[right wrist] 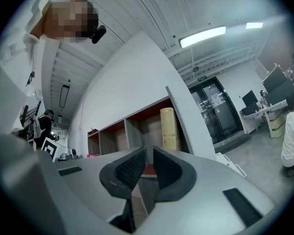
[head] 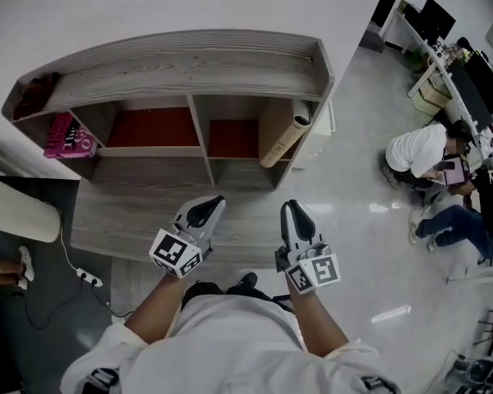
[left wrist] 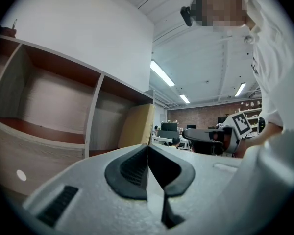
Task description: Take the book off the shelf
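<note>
1. The left gripper (head: 205,212) is clenched. Its dark pads meet in a thin line with nothing between them. It is held in front of the shelf's lower ledge, well apart from any book.
2. The right gripper (head: 293,213) sits just beside the left one. It is also clamped shut and empty, and it points toward the shelf.
3. Beyond both grippers stands a grey wooden shelf (head: 181,64) with red-backed compartments.
4. The book (head: 279,134), tan with a yellowish spine, stands tilted in the right-hand compartment. It leans close to that compartment's right wall.
5. A pink object (head: 66,135) lies in the far-left compartment, well apart from the book.
6. Risk: both sets of jaws are closed. If they reach in without spreading first, they would likely shove the leaning book deeper or knock it flat.
7. Risk: the book sits near the side wall. A jaw may catch on the wood or slip off the cover, and the book could drop.
8. Risk: the pink object could be taken for the target.
</note>
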`<state>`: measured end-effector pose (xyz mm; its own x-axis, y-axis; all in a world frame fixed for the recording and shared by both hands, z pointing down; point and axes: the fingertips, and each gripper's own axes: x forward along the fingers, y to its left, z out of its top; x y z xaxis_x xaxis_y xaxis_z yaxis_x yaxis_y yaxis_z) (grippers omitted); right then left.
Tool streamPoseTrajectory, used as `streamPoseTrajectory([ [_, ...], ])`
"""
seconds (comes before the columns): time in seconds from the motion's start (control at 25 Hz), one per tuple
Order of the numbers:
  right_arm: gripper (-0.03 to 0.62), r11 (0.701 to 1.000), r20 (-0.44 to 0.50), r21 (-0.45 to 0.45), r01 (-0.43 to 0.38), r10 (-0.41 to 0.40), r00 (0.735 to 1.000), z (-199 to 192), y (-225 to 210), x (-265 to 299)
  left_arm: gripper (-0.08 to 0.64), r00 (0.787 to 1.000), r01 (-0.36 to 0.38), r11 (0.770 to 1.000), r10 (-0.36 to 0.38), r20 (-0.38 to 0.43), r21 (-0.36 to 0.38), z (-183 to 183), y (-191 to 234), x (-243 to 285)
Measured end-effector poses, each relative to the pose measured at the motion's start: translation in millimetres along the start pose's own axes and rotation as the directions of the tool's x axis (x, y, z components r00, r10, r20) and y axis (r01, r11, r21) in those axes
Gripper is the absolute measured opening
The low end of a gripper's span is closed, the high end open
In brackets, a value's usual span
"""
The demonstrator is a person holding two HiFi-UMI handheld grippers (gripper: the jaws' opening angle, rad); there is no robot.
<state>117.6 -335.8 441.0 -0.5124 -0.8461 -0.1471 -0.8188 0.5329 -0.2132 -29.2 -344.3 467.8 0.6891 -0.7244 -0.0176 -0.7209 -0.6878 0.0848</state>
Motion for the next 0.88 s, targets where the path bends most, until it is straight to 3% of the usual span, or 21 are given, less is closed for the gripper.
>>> streamPoseTrajectory([
  [0.16, 0.022, 1.000, 0.001, 0.001, 0.010, -0.010, 1.000, 6.6, -7.8, 18.0, 0.017, 1.000, 0.023, 1.000, -0.023, -0.003, 0.009, 5.2, 7.4, 13.0],
  [0.52, 0.161, 0.998, 0.004, 0.004, 0.070, -0.070, 0.998, 18.5, -17.5, 66.1, 0.017, 0.988, 0.156, 0.988, -0.156, 0.003, 0.023, 13.9, 28.9, 46.8],
  [0.88, 0.232, 0.987, -0.016, 0.009, 0.160, -0.160, 0.987, 17.9, -31.3, 107.2, 0.017, 0.972, 0.236, 0.972, -0.236, -0.013, -0.005, 5.4, 42.7, 56.3],
])
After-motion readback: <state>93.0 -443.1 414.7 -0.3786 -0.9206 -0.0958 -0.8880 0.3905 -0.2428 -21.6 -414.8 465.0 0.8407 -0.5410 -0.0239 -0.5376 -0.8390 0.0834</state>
